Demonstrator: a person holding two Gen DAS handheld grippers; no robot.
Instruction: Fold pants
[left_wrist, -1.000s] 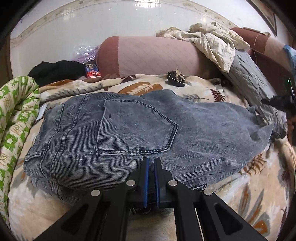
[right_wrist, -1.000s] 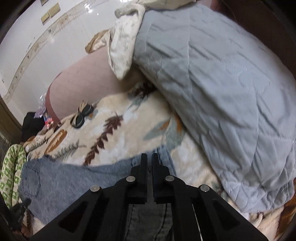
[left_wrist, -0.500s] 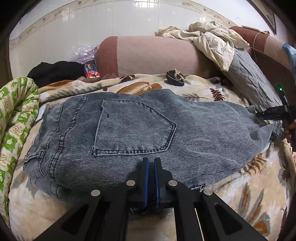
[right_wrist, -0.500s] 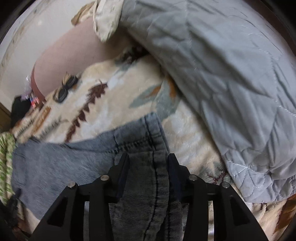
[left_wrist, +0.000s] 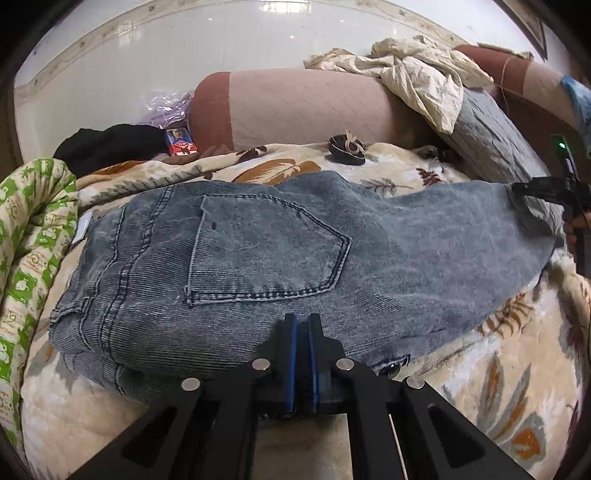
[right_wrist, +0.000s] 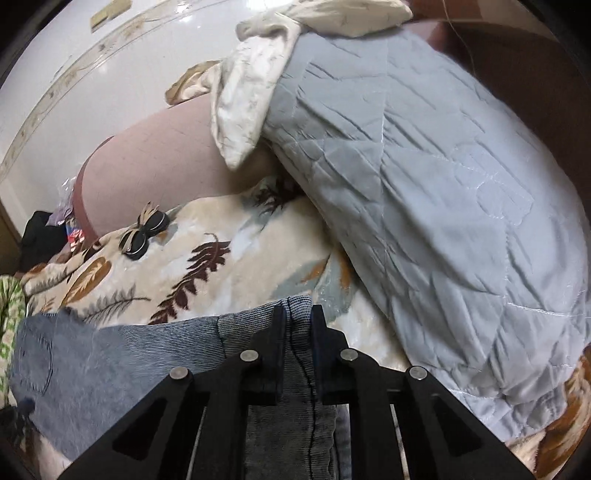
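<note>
Grey-blue jeans (left_wrist: 258, 258) lie back pocket up across the leaf-print blanket (left_wrist: 498, 369), waist to the left, leg to the right. My left gripper (left_wrist: 302, 321) is shut, its tips over the jeans' near edge; no fabric shows between the blue pads. In the right wrist view my right gripper (right_wrist: 299, 314) has the leg hem (right_wrist: 299, 302) bunched between its fingers, and its jaws are closing on it. The left wrist view shows the right gripper (left_wrist: 521, 192) at the far right, on the leg's end.
A pink and brown bolster (left_wrist: 295, 107) runs along the back with cream cloth (left_wrist: 417, 70) draped over it. A grey quilt (right_wrist: 424, 184) fills the right. A black bow clip (left_wrist: 347, 149) lies behind the jeans. A green-patterned blanket (left_wrist: 29, 236) borders the left.
My right gripper opened, pushed over the leg hem and closed on it; the leg's end now sits drawn out to the right. The left gripper has kept still and shut.
</note>
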